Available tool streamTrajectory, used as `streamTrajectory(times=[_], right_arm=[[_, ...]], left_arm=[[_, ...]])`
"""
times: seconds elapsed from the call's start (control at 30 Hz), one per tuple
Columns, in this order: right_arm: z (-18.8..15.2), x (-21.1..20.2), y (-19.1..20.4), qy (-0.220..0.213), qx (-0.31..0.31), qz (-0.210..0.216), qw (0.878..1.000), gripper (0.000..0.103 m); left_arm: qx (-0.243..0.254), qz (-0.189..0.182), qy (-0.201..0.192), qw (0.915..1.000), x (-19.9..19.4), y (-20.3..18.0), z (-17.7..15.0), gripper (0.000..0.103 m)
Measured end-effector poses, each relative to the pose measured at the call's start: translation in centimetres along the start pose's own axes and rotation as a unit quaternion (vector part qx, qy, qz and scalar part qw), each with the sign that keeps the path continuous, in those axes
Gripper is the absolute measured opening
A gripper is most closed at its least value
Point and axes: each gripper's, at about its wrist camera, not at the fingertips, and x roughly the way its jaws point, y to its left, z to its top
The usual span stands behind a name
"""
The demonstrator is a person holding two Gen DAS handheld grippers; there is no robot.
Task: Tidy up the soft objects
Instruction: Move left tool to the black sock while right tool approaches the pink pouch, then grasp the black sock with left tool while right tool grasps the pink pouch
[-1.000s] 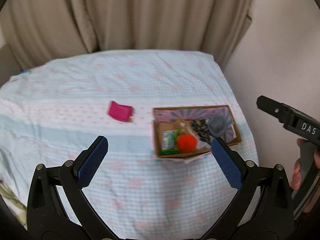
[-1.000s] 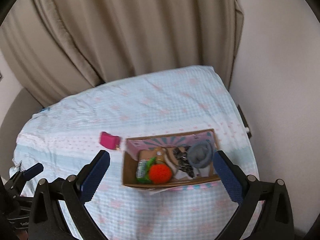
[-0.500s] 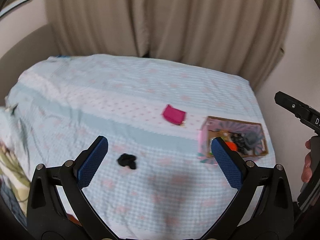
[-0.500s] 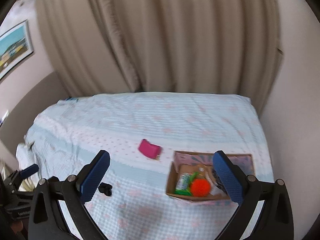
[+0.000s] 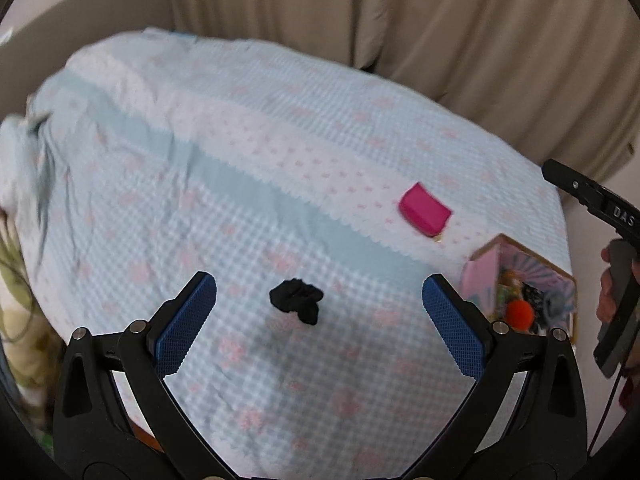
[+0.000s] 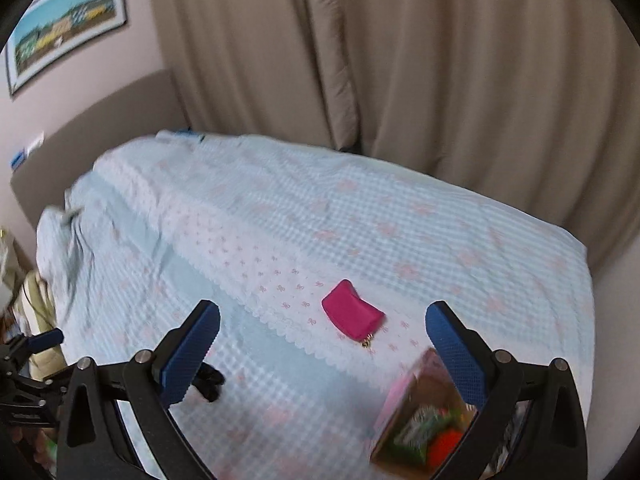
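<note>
A small black soft item (image 5: 297,305) lies on the bed, between and just beyond my open left gripper (image 5: 320,312); it also shows in the right wrist view (image 6: 210,385), partly behind the left finger. A pink pouch (image 5: 425,210) lies farther right on the bed, and in the right wrist view (image 6: 352,315) it sits ahead of my open, empty right gripper (image 6: 323,346). A cardboard box (image 5: 486,270) with an orange ball (image 5: 519,314) and other soft items stands at the bed's right edge, and it also shows in the right wrist view (image 6: 394,408).
The bed (image 5: 248,152) has a light blue checked cover with pink bows. Beige curtains (image 6: 400,60) hang behind it. A brown headboard (image 6: 88,120) and a framed picture (image 6: 64,24) are at the left. The wall is close on the right.
Both views have swung left and down. The box has slid to the right edge, and the black item now lies between the left fingers. Both grippers stay open.
</note>
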Motion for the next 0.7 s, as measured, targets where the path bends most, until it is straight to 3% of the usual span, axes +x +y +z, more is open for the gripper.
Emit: streamTrajectory(times=[0.3,0.7], right_arm=[[-0.7,12.1,-1.0,0.063,-0.081,0.023,0.994,0.103],[-2.7,24.6,-2.1,0.184,-0.172,0.028,0.967,0.103]], left_arm=[[-0.078,0.026,0.053,0.9951,10.9,1.2,-3.3,0.103],[-0.138,0.077,0.098,0.9826,20.9,2.0,-6.3,0.095]])
